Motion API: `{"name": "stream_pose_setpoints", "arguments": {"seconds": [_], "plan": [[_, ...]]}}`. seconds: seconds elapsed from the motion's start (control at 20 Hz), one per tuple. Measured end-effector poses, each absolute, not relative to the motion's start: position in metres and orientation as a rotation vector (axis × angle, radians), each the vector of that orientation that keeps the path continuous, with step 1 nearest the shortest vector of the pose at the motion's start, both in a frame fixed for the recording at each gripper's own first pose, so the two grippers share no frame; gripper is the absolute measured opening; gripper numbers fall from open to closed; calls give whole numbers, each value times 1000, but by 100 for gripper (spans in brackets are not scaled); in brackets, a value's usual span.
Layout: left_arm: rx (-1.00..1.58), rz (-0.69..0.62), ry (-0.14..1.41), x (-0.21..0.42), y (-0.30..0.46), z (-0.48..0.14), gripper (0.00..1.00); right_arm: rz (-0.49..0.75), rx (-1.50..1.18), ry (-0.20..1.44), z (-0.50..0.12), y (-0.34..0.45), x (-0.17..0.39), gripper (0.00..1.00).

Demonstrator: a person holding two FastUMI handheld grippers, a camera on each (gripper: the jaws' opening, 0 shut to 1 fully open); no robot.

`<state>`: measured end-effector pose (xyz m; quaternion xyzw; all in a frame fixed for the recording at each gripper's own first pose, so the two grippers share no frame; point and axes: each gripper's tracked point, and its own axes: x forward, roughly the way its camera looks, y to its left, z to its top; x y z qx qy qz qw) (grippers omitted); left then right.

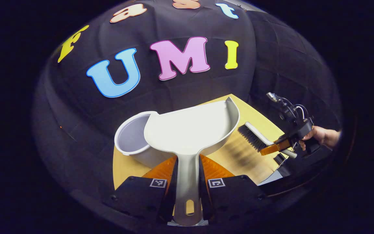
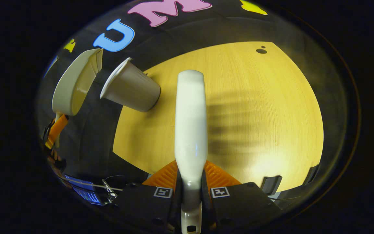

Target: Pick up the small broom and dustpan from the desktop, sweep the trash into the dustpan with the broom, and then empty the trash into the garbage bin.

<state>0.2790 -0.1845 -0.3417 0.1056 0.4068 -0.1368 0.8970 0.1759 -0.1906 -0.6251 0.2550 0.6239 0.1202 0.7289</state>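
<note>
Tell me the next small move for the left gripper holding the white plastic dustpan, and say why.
Probably lower the white plastic dustpan back toward the yellow wooden desktop. The left gripper holds it by the handle, tipped at the pale round garbage bin, its pan looks empty, and no trash shows on the desktop. The right gripper holds the white-backed small broom clear.

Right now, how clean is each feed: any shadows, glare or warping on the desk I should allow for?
Left gripper view: the broom casts a soft smeared shadow on the desk; fisheye bends the desk edges. Right gripper view: striped shadow right of the broom handle, a bright patch near the desk's lower right, a small glint on the handle.
</note>
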Motion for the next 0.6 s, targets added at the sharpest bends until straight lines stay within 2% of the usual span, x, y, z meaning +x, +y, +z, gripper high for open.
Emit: {"name": "stream_pose_setpoints", "arguments": {"seconds": [0.35,0.6], "plan": [[174,-274,961,260,-209,-403,30,220,473,1522,-687,-189,138,29],[80,-220,1040,251,-220,-429,30,202,423,1576,-729,-169,142,29]]}}
